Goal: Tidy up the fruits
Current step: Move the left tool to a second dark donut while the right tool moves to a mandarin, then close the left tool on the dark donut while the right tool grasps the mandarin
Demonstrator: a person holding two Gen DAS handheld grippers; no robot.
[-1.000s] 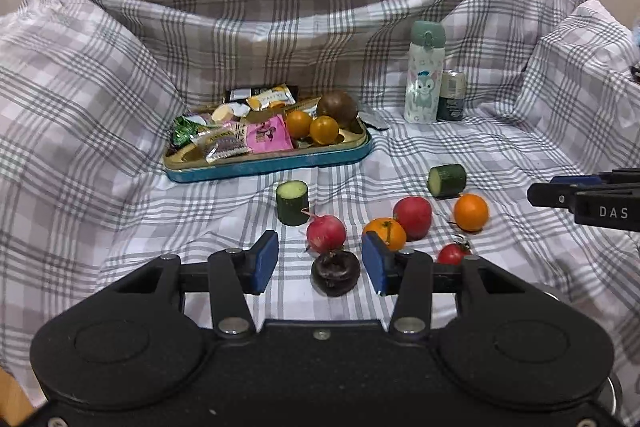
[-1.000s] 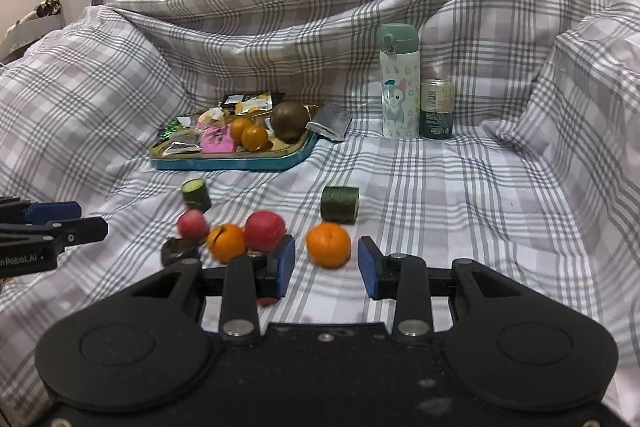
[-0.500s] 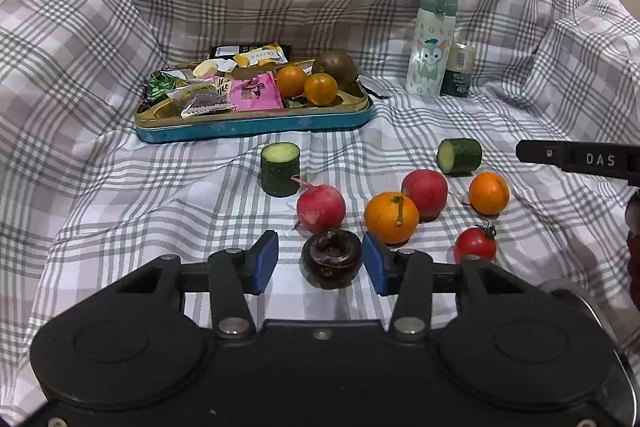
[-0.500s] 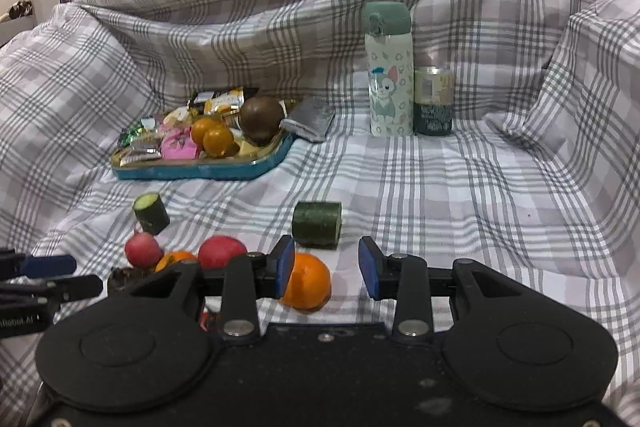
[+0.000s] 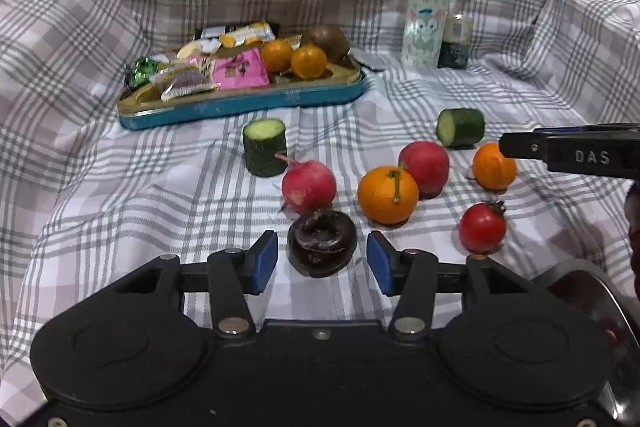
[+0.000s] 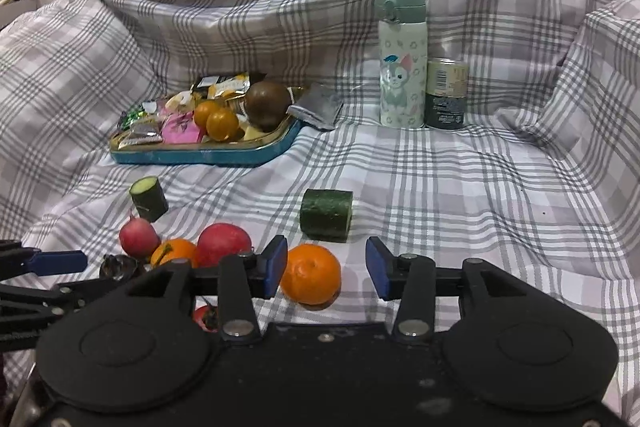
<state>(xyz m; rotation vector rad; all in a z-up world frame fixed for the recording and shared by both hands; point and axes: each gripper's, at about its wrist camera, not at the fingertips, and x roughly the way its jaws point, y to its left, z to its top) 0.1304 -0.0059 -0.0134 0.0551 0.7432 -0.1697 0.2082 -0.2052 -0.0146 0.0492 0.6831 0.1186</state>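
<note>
In the left wrist view a dark, wrinkled brown fruit [image 5: 322,247] lies on the checked cloth between the blue pads of my left gripper [image 5: 322,263]. Its jaws are opening and neither pad presses on the fruit. In the right wrist view a small orange [image 6: 310,273] lies between the jaws of my right gripper [image 6: 326,269], close to the left pad. These jaws are opening too, with a gap on the right. A radish [image 5: 309,187], a stemmed orange [image 5: 387,194], a red fruit [image 5: 424,163] and a cherry tomato [image 5: 482,227] lie around them.
Two cucumber pieces [image 5: 265,147] [image 5: 460,127] stand further back. A blue tray [image 5: 240,107] at the back holds snack packets, two oranges and a brown fruit. A printed bottle [image 6: 402,67] and a can [image 6: 446,93] stand at the back right. A shiny metal rim [image 5: 592,291] shows bottom right.
Both grippers have come lower and closer to the fruit. The left jaws have widened around the dark fruit. The right jaws have widened, and the small orange now lies between them.
</note>
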